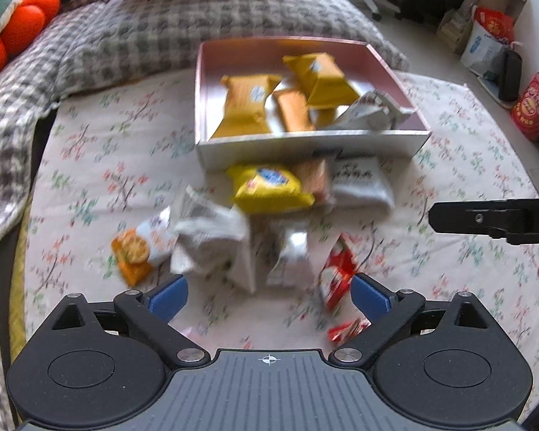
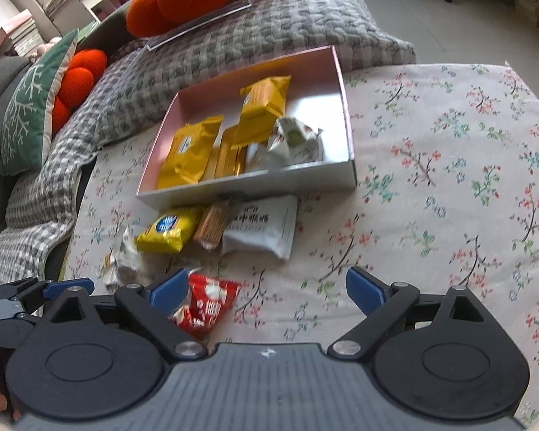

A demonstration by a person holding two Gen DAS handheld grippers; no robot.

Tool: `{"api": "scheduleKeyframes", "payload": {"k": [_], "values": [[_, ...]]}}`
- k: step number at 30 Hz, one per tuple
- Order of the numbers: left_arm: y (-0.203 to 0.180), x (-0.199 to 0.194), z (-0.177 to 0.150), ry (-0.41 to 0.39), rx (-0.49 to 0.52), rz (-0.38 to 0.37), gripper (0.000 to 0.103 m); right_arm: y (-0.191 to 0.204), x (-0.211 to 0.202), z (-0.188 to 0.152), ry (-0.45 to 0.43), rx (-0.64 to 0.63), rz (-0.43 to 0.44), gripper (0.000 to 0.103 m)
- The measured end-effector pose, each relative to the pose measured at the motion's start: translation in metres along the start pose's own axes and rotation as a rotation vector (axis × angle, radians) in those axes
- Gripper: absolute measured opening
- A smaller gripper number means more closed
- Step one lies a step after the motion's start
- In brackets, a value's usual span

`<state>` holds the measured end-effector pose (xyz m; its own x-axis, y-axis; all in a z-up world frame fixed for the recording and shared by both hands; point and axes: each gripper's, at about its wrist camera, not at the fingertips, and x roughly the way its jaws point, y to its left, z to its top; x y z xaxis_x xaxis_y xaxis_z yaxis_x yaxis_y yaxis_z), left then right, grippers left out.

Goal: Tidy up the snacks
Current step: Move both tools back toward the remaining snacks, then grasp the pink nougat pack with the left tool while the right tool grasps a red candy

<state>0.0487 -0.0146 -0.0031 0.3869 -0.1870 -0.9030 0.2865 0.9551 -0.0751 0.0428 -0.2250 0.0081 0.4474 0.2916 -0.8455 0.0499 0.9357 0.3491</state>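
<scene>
I'm between picks with the left gripper (image 1: 269, 296) and right gripper (image 2: 267, 287) both empty, jaws wide, so next I drop onto a loose packet like the red snack (image 2: 206, 305) before the box (image 2: 248, 186).

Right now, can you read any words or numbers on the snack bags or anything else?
"D": one letter on the right gripper's finger, cut off at the edge.
White packet: dark characters, too blurred to read.
Yellow packet: blue badge, unreadable.
Red packet: white print, unreadable.
</scene>
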Motion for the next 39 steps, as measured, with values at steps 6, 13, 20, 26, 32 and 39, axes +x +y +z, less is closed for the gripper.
{"api": "scheduleKeyframes", "payload": {"k": [6,13,20,26,32,39], "values": [[0.015,0.008,-0.02,0.018,-0.02,0.029,0.098,0.012,0.009,-0.017,0.045,-0.031,-0.004,0.094],[0.03,0.015,-0.034,0.086,0.005,0.021,0.098,0.031,0.021,-0.035,0.123,-0.08,0.044,0.094],[0.038,0.024,-0.046,0.14,0.008,0.032,0.096,0.046,0.038,-0.052,0.221,-0.097,0.09,0.093],[0.04,0.025,-0.054,0.167,0.024,0.044,0.08,0.045,0.044,-0.061,0.255,-0.102,0.088,0.089],[0.039,0.026,-0.056,0.171,0.021,0.031,0.045,0.046,0.046,-0.065,0.272,-0.104,0.097,0.063],[0.03,0.027,-0.05,0.136,0.043,0.004,0.031,0.044,0.045,-0.066,0.267,-0.114,0.097,0.035]]}}
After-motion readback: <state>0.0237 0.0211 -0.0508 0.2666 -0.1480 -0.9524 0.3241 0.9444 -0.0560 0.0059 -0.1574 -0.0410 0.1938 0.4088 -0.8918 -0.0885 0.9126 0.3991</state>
